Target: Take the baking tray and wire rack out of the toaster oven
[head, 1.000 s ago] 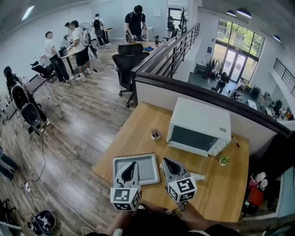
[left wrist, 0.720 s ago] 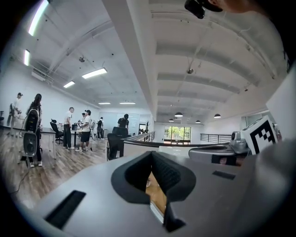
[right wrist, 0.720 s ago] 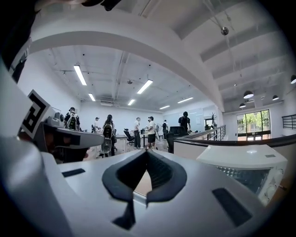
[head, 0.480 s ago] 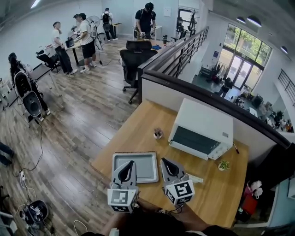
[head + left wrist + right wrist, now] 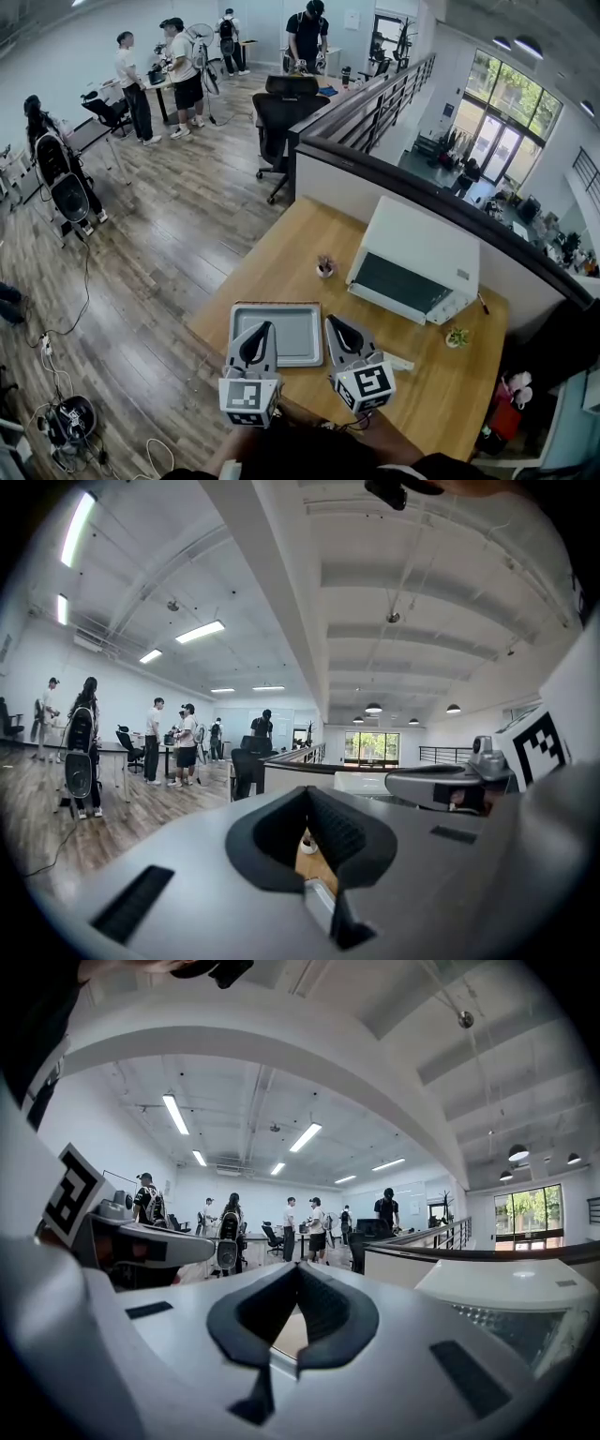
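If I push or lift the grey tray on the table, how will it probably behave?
The tray looks like thin flat metal, so it is probably stiff and light. Lying flat on the smooth wooden table, it would likely slide, not tip, when pushed.

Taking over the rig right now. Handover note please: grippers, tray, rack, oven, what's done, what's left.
Left gripper: shut, empty, held level over the near edge of the baking tray.
Right gripper: shut, empty, just right of the tray.
Tray: flat on the table, in front of the toaster oven.
Oven: its door looks closed.
Wire rack: not visible in any view, so I cannot tell whether it is inside the oven.
Done: tray appears to be out.
Left: probably open the door, check for the rack, and pull it out.
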Motion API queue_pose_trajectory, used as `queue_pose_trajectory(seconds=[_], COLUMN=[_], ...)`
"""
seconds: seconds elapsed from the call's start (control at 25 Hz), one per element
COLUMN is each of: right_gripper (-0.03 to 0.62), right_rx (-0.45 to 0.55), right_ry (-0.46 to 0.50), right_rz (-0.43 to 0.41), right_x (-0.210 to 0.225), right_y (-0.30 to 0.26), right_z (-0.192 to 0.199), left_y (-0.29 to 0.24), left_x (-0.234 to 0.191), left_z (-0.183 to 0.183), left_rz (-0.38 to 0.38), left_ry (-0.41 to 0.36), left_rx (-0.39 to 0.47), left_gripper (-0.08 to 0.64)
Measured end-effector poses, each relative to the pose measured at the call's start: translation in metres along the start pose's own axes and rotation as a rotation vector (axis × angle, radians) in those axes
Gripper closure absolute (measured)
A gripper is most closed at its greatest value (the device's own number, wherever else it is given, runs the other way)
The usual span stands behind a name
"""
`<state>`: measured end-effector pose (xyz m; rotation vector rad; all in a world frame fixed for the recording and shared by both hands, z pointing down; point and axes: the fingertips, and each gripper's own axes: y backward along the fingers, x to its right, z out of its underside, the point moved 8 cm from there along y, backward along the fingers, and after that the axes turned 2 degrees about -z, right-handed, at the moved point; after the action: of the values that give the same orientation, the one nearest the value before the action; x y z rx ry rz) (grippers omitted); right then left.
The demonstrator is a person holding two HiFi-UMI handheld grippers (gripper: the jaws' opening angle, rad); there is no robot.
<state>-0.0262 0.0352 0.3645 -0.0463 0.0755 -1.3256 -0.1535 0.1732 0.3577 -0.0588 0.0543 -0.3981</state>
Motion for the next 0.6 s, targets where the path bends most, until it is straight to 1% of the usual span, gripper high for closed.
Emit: queue_pose_trajectory(seconds=[0.12,0.24,0.4,0.6], right_gripper=[0.586,0.586,0.586,0.586], right_rx=[0.002,0.003,0.011,0.017], right_ry=[0.002,0.010,0.018,0.012], right_rz=[-0.012,-0.012,-0.006,-0.010], right_x=[0.000,0.000,-0.002,0.001], right_y=[-0.002,-0.004,-0.005,-0.011], right_z=[0.000,0.000,-0.001,-0.001], left_y=[0.002,0.000,0.001,-0.004], left_x=[0.000,-0.005,-0.010,-0.011], left_z=[-0.006,0.000,-0.001,-0.005], left_rz=[-0.014,-0.018,-0.050,-0.047], left_ry=[0.006,-0.003,-0.012,-0.015], left_rx=[-0.005,-0.002,-0.011,-0.013], left_gripper=[0.537,0.537,0.537,0.537])
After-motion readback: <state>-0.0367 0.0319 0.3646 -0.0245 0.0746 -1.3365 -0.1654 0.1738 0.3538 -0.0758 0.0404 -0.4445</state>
